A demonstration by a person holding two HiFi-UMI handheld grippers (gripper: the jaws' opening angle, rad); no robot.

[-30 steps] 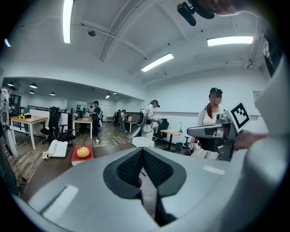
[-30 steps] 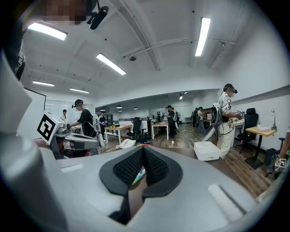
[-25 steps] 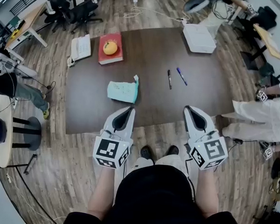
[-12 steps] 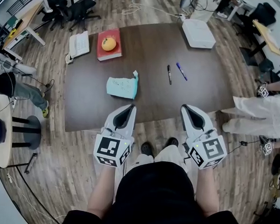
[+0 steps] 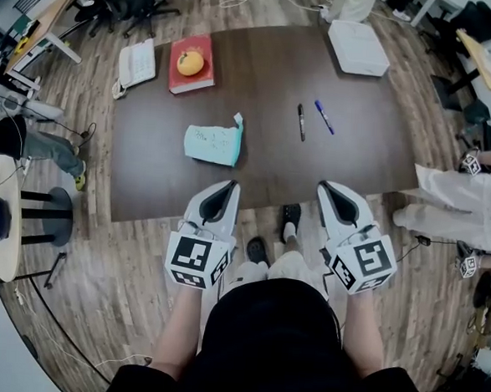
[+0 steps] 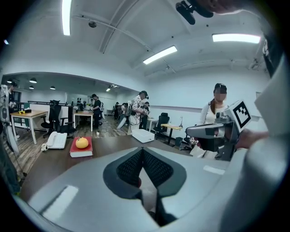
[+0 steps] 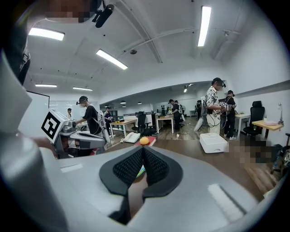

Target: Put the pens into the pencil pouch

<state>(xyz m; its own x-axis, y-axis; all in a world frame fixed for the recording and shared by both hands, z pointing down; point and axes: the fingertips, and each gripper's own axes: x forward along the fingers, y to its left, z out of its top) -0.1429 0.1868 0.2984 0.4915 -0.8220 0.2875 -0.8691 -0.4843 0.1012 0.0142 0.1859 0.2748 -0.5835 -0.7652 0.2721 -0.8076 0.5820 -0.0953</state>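
A light teal pencil pouch (image 5: 213,143) lies on the dark brown table (image 5: 271,67), left of centre. To its right lie a black pen (image 5: 301,121) and a blue pen (image 5: 323,117), side by side. My left gripper (image 5: 227,185) and right gripper (image 5: 328,187) hover at the table's near edge, both shut and holding nothing. In the left gripper view the jaws (image 6: 142,149) meet at the tip. In the right gripper view the jaws (image 7: 143,148) are also together, with a sliver of the teal pouch (image 7: 141,171) seen past them.
A red book (image 5: 190,76) with an orange (image 5: 190,62) on it lies at the far left. A white phone (image 5: 137,62) hangs over the left edge. A white box (image 5: 358,48) sits far right. A person in white (image 5: 463,198) stands at the right, and a round side table (image 5: 1,216) at the left.
The person has stepped closer to the table, so both gripper tips now reach its near edge. Both grippers have sunk a little. Jaws stay shut; pens and pouch have not moved.
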